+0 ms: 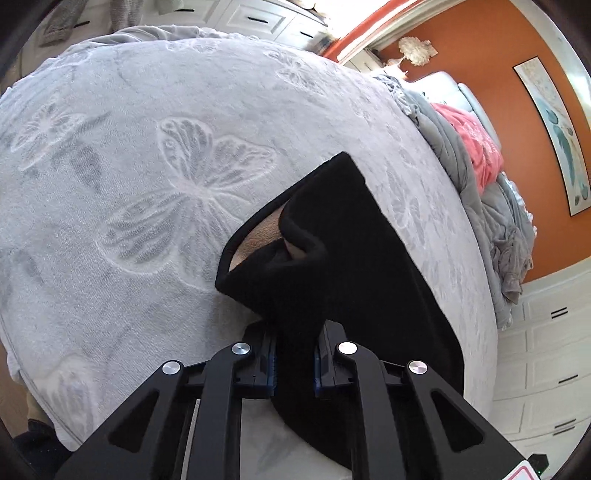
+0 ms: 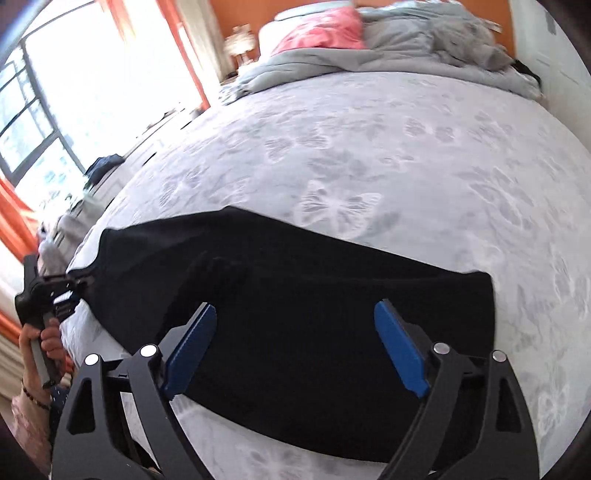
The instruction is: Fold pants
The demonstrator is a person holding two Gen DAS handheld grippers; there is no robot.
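Black pants (image 2: 314, 295) lie flat across the near part of a grey butterfly-patterned bed cover (image 2: 369, 147). In the left wrist view my left gripper (image 1: 294, 356) is shut on the edge of the pants (image 1: 332, 240), near the open waistband where a tan lining shows. The left gripper also shows in the right wrist view (image 2: 62, 291), at the pants' left end. My right gripper (image 2: 295, 328) is open, its blue pads (image 2: 400, 350) wide apart just above the middle of the pants.
A pile of grey bedding (image 2: 424, 40) and a pink pillow (image 2: 325, 29) lies at the head of the bed. White drawers (image 1: 546, 350) stand along the orange wall. A bright window (image 2: 74, 92) is to the left.
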